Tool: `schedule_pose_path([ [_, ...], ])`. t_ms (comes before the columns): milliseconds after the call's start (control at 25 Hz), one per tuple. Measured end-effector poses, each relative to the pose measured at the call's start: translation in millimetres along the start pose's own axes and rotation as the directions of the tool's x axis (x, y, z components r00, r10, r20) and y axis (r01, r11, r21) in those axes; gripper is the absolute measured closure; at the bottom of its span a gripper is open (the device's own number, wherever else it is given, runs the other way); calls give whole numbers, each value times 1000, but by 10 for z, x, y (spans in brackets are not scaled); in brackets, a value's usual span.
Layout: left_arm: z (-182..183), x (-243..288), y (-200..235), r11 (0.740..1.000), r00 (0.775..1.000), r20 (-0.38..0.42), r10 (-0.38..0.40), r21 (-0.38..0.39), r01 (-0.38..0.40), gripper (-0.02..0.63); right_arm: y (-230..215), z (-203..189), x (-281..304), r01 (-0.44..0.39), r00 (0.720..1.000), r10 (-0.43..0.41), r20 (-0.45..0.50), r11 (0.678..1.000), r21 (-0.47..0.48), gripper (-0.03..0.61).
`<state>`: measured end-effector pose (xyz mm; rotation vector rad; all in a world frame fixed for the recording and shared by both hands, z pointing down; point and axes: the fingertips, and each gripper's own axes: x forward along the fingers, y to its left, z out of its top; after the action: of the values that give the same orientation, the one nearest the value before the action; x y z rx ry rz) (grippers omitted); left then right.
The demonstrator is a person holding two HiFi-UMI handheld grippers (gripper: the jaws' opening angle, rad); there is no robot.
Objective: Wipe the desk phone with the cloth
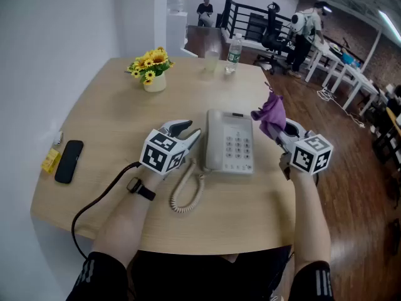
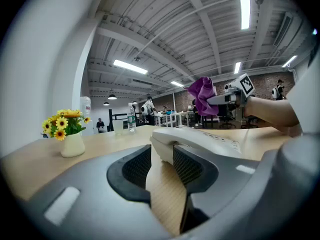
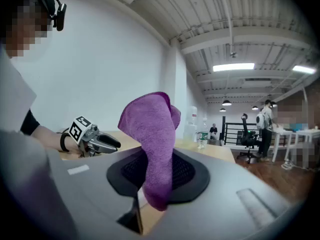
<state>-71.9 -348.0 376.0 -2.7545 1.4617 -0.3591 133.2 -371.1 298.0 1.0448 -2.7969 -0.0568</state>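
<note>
A light grey desk phone sits mid-table with its handset resting on the left side of the base. My left gripper is open just left of the phone. In the left gripper view, that gripper has the near end of the handset right at the gap between its tips. My right gripper hovers beside the phone's right edge, shut on a purple cloth. In the right gripper view the cloth stands up from between the jaws of the right gripper and folds over.
A coiled cord runs from the phone toward the table's front edge. A vase of yellow flowers, a glass and a water bottle stand at the back. A black handset-like device lies far left. A black cable trails off the front.
</note>
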Motion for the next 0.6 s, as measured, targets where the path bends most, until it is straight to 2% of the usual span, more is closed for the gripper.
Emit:
schedule_pose_path([
  [160,-27,-8,-1,1000,1000,-3,-3,-6,3,485,198,216,387,-81,993,70,-94,991,-109,492],
  [280,-27,-15,-2,1000,1000,-4,-3,-7,3,485,371,266,703,-158,974,128,-187,976,-153,492],
  [440,-21,-10,-15,1000,1000,-3,-7,-3,7,485,499,22,1094,-234,931,168,-323,956,-178,492],
  [600,-21,-6,-22,1000,1000,-3,-8,-2,8,485,542,-282,1375,-278,891,155,-427,929,-243,492],
])
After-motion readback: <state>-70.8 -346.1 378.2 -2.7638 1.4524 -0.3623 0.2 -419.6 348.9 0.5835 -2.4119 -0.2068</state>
